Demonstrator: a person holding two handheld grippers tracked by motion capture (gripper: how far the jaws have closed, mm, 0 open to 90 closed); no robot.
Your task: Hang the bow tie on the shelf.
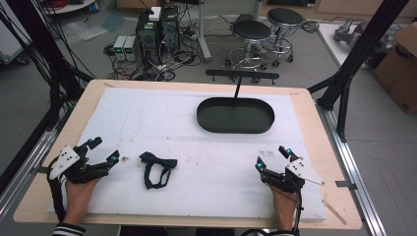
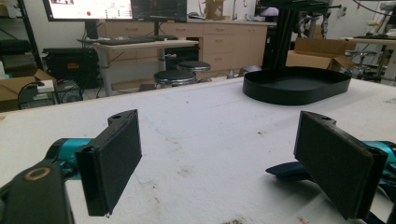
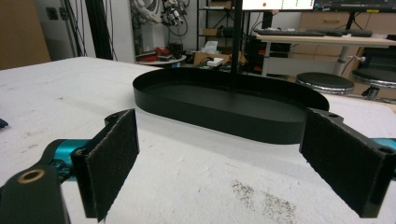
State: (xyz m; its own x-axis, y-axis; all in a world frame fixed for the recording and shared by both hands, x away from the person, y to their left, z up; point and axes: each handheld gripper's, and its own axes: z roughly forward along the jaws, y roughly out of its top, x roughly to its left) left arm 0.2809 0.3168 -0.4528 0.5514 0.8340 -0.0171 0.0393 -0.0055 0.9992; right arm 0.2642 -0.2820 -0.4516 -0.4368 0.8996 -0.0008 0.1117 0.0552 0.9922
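Note:
A black bow tie with its strap (image 1: 157, 168) lies on the white mat (image 1: 196, 147) left of centre, near the front. My left gripper (image 1: 104, 151) rests open on the mat just left of it; in the left gripper view (image 2: 219, 163) the bow tie (image 2: 289, 171) peeks out behind the right pad. A black oval tray (image 1: 235, 114) sits empty toward the back, right of centre. Open and empty, my right gripper (image 1: 272, 158) rests at the front right, its jaws (image 3: 224, 163) aimed at the tray (image 3: 224, 112).
The mat covers a wooden table (image 1: 44, 191). A black stand (image 1: 242, 76) rises behind the tray. Stools (image 1: 252, 34), computers (image 1: 157, 29) and cables crowd the floor beyond; a metal frame post (image 1: 344, 93) stands at the right.

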